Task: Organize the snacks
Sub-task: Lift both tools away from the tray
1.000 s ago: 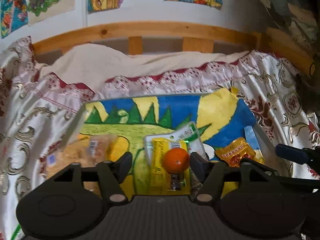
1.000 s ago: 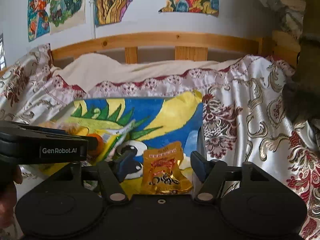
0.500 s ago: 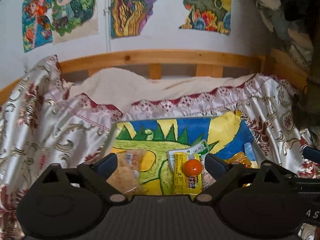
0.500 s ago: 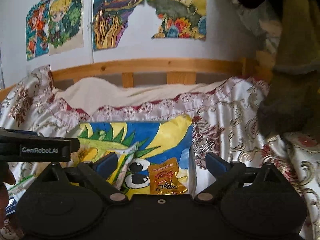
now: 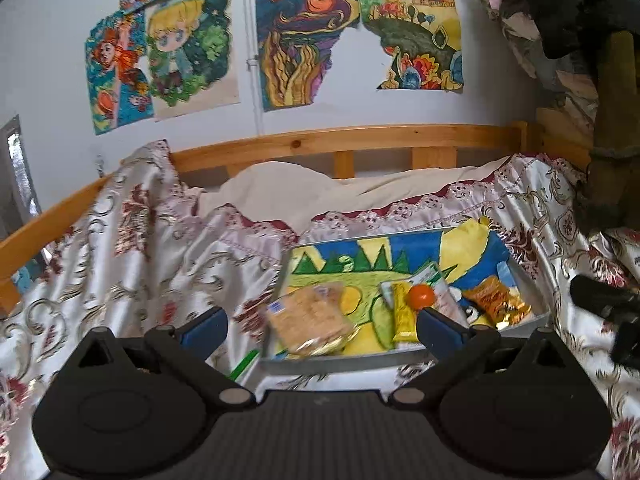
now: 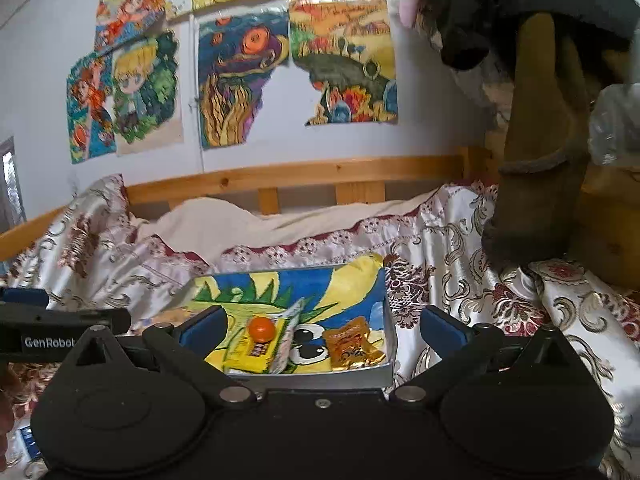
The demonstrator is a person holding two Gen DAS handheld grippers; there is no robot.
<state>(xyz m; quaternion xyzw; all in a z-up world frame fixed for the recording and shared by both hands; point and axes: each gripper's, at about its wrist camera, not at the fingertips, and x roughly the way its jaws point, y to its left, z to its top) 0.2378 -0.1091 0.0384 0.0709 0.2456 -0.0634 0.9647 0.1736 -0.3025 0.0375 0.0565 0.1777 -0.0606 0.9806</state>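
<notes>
A grey tray lined with a bright drawing lies on the bed. In it are a clear biscuit packet, a yellow bar packet with a small orange on it, a white-green packet and an orange-gold packet. My left gripper hangs back above the tray's near edge, its jaws opening wide and gripping nothing. My right gripper stands the same way, jaws opening, with the orange and the orange-gold packet lying free beyond it.
The patterned satin bedspread covers the bed, with a wooden rail behind. Drawings hang on the wall. Dark clothing hangs at the right. A green strip lies left of the tray.
Both grippers have drawn back and upward from the tray and their jaws have spread wide. The orange and the orange-gold packet stay in the tray, now farther off.
</notes>
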